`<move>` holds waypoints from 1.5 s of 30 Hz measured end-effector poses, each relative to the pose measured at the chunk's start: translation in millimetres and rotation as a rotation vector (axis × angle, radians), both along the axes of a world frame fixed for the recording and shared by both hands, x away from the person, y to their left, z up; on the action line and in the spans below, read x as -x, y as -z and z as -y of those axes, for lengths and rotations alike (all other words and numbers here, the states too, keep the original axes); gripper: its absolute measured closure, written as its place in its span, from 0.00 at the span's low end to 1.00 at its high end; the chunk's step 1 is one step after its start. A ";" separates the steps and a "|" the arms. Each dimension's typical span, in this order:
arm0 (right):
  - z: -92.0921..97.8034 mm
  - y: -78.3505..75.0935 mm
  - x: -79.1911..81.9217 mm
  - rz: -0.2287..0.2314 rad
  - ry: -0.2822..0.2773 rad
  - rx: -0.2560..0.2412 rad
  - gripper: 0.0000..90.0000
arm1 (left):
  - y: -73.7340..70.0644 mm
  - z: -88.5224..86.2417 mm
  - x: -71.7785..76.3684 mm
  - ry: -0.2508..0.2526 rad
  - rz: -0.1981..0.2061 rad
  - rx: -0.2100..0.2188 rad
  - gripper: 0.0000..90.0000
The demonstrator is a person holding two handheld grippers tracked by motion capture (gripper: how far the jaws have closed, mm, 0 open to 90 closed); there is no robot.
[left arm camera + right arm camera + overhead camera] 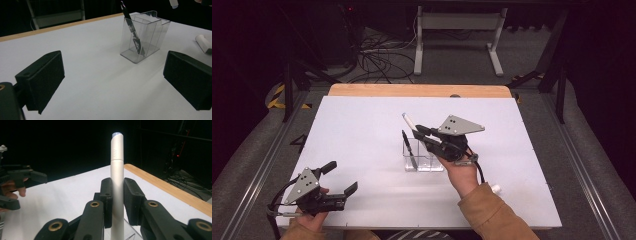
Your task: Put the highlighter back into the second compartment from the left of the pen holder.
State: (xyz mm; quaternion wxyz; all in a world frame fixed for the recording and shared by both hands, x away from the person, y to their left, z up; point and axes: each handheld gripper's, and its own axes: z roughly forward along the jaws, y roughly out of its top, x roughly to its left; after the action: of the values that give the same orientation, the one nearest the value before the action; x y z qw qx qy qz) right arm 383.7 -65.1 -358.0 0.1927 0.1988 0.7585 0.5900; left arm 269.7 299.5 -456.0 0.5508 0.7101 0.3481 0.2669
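White tabletop [362,150], wooden strip along its far edge [419,90]. Near the middle, a clear plastic holder [423,155] with two compartments, upright on the white surface. In its left compartment, a black pen [409,149], leaning, tip down against the base, top poking above the rim; same pen seen through the clear wall in the left gripper view [132,30].

Right gripper [421,131] just above the holder, held by a hand [460,174] in a tan sleeve. Jaws clamped on a white pen [408,121], which angles up and to the left over the holder's top. In the right gripper view, white pen [117,185] upright between the two black pads [106,200], pinched on both sides, capped end well above them, lower part running down out of the picture.

Left gripper [343,178] near the table's front left corner, well apart from the holder, held low over the surface. Jaws spread wide, nothing between them; in the left gripper view [113,82], bare white table between the two pads, holder [143,35] beyond.

Small white cylindrical object [495,189] on the table beside the right forearm; also at the right edge of the left gripper view [203,43], kind unclear.
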 end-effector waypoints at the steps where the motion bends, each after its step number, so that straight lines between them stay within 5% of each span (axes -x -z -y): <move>1: 0.8 0.2 -1.5 -0.002 0.004 -0.005 0.87 | 0.0 -0.1 -0.1 0.001 0.001 -0.003 0.05; 16: 3.1 6.7 -19.6 -0.034 0.114 -0.017 0.87 | 0.2 -0.2 -0.7 0.003 -0.001 0.000 0.05; 45: -16.5 26.3 -34.1 -0.131 0.066 0.073 0.87 | 0.0 0.5 -1.5 0.010 -0.005 -0.003 0.05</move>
State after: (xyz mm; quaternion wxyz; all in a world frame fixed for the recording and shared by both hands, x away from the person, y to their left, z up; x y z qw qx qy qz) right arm 417.8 -48.6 -384.2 0.1691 0.2548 0.7835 0.5410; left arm 271.1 299.0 -456.0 0.5503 0.7132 0.3456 0.2629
